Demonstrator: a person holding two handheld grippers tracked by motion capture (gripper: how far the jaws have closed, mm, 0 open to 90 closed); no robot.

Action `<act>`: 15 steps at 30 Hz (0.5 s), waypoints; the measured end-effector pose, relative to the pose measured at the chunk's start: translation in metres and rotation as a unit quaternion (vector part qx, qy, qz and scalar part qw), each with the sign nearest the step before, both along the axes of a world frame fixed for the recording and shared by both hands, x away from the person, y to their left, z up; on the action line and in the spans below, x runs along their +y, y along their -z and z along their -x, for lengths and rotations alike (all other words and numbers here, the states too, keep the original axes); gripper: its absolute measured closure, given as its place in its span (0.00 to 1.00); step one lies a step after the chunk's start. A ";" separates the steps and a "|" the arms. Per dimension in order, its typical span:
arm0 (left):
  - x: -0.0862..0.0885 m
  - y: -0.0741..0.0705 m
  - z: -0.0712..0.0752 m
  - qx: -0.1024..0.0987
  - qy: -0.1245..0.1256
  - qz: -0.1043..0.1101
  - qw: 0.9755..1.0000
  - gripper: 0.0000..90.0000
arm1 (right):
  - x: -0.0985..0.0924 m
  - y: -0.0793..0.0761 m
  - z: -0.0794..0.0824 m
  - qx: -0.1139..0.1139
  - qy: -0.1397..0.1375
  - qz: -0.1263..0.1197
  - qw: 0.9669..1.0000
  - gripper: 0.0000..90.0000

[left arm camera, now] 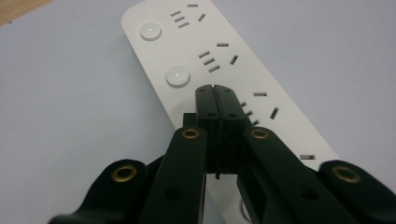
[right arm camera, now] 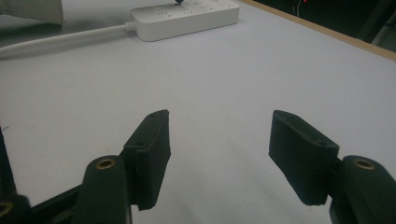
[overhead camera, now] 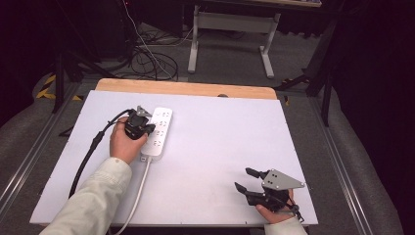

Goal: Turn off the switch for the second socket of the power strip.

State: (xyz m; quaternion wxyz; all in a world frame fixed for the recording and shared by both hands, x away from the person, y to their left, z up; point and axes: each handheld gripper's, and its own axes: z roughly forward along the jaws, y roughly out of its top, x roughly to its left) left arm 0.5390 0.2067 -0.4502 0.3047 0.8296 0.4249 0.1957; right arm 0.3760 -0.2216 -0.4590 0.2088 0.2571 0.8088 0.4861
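One power strip [overhead camera: 157, 132], closed left gripper [left arm camera: 217, 88] above

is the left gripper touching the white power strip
Cannot tell: in the left gripper view the shut left gripper sits over the white power strip, contact hidden.

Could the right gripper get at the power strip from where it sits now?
Probably yes. The right gripper rests with open jaws near the table's front right, and only bare white tabletop lies between it and the power strip. The left gripper, shut, already sits over the strip, so they might crowd.
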 end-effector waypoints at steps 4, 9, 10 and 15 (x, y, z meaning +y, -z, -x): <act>0.000 0.001 0.000 -0.001 -0.001 0.000 1.000 1.00 | 0.000 0.000 0.000 0.000 -0.001 0.000 1.000 0.43; 0.001 0.003 0.002 -0.004 0.002 0.005 1.000 1.00 | 0.000 0.000 0.000 0.000 -0.001 0.000 1.000 0.43; 0.001 0.003 0.002 -0.004 0.002 0.007 1.000 1.00 | 0.000 0.000 0.000 0.000 -0.001 0.001 1.000 0.43; 0.000 0.005 0.003 -0.011 0.003 -0.004 1.000 1.00 | 0.000 0.000 0.000 0.001 -0.001 0.001 1.000 0.43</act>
